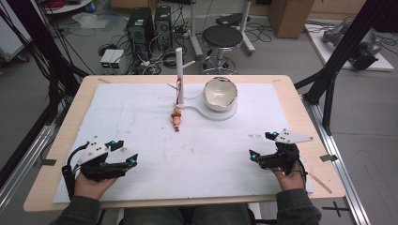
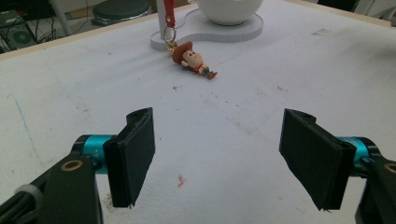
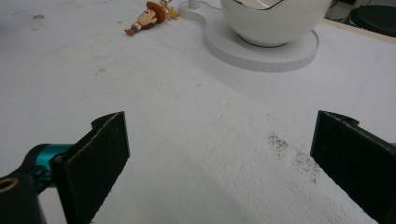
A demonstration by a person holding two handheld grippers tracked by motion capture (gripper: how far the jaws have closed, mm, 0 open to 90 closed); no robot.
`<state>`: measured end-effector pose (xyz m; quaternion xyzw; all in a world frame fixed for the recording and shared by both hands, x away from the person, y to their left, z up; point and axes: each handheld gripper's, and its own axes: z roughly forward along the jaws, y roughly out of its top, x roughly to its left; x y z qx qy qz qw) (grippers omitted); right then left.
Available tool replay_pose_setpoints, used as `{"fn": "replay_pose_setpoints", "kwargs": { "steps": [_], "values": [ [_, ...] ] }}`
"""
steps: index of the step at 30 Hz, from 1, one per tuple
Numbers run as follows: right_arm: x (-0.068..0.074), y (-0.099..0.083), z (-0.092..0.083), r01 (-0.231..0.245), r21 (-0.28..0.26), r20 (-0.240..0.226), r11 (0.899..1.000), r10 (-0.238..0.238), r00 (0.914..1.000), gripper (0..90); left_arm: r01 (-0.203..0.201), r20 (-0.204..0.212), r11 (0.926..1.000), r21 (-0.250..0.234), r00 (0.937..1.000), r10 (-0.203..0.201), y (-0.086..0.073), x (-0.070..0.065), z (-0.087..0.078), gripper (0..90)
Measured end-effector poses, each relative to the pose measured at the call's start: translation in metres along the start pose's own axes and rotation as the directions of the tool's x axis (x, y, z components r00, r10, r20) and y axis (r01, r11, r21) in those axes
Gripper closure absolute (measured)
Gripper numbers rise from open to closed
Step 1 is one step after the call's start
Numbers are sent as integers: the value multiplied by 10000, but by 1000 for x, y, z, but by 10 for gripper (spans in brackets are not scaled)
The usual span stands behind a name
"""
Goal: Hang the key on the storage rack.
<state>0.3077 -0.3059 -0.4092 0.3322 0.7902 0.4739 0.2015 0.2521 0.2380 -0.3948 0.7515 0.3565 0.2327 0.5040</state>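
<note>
A small glossy figurine keychain (image 1: 176, 120) lies flat beside a rounded white bowl (image 1: 220, 93).

In the left gripper view, the white bowl (image 2: 229, 10) at 12 o'clock is cut off by the top edge, as is the red strap (image 2: 168, 13) above the cowboy figure keychain (image 2: 194, 59). In the right gripper view, the bowl's rim (image 3: 273, 3) runs off the top. In the high view, the keychain's (image 1: 176, 119) features are too small to tell.
</note>
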Motion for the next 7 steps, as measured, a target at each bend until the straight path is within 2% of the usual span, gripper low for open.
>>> {"fn": "replay_pose_setpoints", "kwargs": {
  "steps": [7],
  "values": [
    [1, -1, 1, 67, 0, -56, 10000, -67, 10000, 35, -13, -63, 9999, -144, 10000, 12, -1, 2, -4, 264]
  ]
}}
